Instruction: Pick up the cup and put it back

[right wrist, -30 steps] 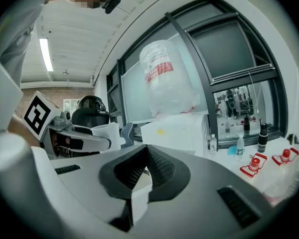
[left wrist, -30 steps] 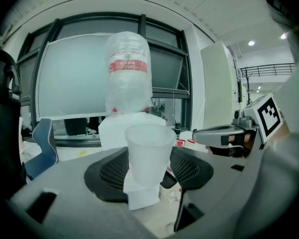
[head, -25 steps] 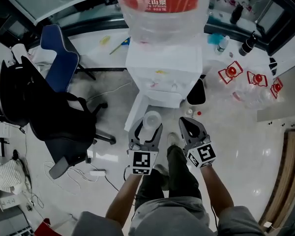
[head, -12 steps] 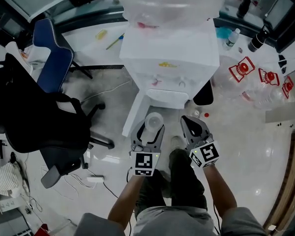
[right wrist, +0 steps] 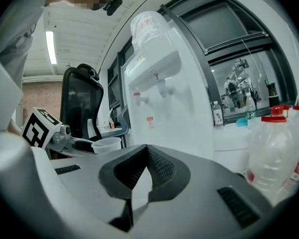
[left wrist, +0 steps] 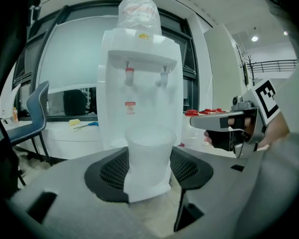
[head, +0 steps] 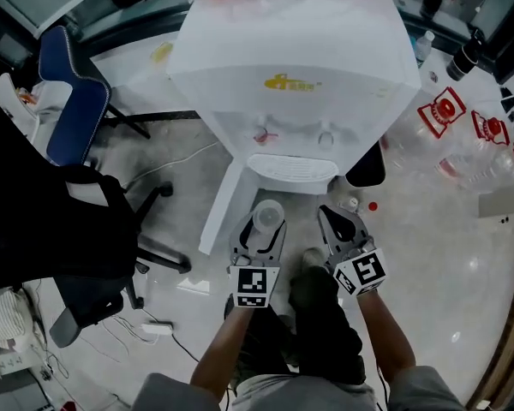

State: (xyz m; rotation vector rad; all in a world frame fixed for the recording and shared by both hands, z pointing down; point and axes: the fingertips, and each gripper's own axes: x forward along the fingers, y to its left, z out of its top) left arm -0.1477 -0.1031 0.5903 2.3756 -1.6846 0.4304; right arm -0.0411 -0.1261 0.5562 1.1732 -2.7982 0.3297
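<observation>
While in left gripper [head: 260,228], one cup [head: 268,213]

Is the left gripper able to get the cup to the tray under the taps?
Probably yes: the left gripper holds the cup just short of the dispenser's tray, with nothing between them.

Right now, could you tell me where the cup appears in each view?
Head view: cup just below centre, in the left gripper.
Left gripper view: cup at centre, between the jaws.
Right gripper view: cup small, left of centre.
Shared landmark: the water dispenser.
</observation>
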